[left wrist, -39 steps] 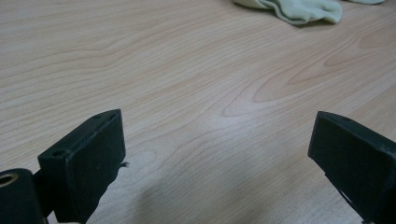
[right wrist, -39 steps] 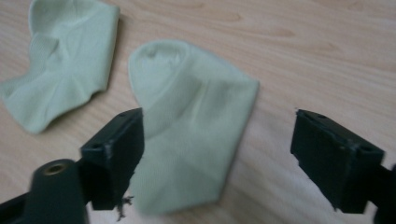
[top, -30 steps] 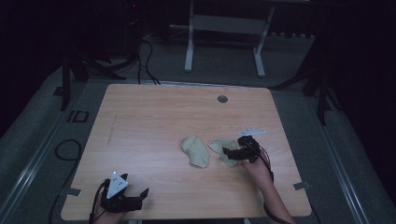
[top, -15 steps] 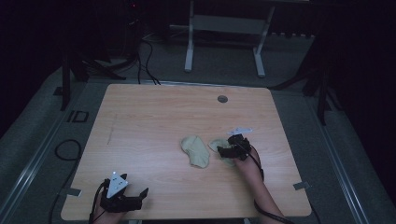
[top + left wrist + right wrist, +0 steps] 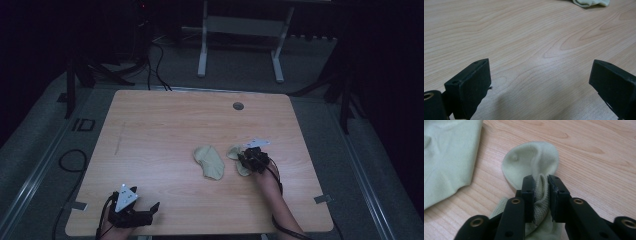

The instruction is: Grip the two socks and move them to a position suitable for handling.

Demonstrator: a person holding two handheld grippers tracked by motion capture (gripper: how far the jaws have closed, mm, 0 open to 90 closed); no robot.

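Observation:
Two pale green socks lie on the wooden table (image 5: 165, 135). My right gripper (image 5: 541, 182) (image 5: 249, 159) is shut on a bunched fold of the right sock (image 5: 534, 160) (image 5: 233, 151), whose rounded toe spreads flat beyond the jaws. The other sock (image 5: 209, 161) (image 5: 446, 155) lies flat just to its left. My left gripper (image 5: 145, 216) (image 5: 541, 82) rests near the table's front left edge, jaws wide apart with bare wood between them. A sock's edge (image 5: 591, 2) shows far off in the left gripper view.
A round grommet hole (image 5: 238, 106) sits near the table's far edge. Beyond the table stand a metal frame (image 5: 240, 30) and cables (image 5: 155, 55) on the dark floor. Wood surface spreads widely left of the socks.
My right gripper has slid leftward along the right sock, and has closed on a fold of it. The left gripper has stayed put.

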